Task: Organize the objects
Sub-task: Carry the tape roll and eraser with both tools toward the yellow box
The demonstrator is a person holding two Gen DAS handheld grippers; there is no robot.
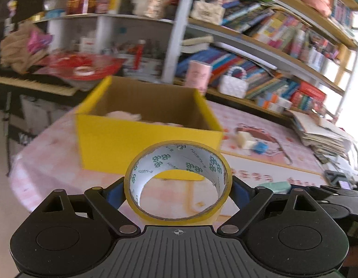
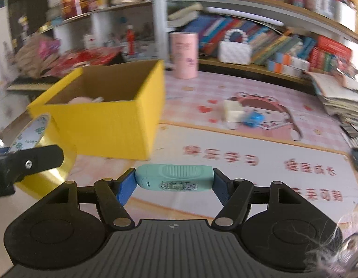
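Note:
My left gripper [image 1: 177, 188] is shut on a yellow tape roll [image 1: 222, 186], held upright with its hole facing the camera, just in front of an open yellow cardboard box [image 1: 123, 139]. Something pale pink lies inside the box. My right gripper [image 2: 174, 180] is shut on a mint-green case [image 2: 174, 177], gripped end to end, to the right of the yellow box [image 2: 104, 122]. The right wrist view shows the tape roll [image 2: 37, 136] and the left gripper's black finger at its left edge. A white eraser [image 2: 232, 113] and a small blue object [image 2: 253, 118] lie on the mat beyond.
The box stands on a pink cartoon table mat [image 2: 260, 153]. A pink cylinder [image 2: 184, 54] and a white beaded handbag [image 2: 234, 49] stand at the table's back. Shelves crowded with books [image 1: 260, 46] rise behind. A stack of papers [image 2: 339, 95] lies at the right.

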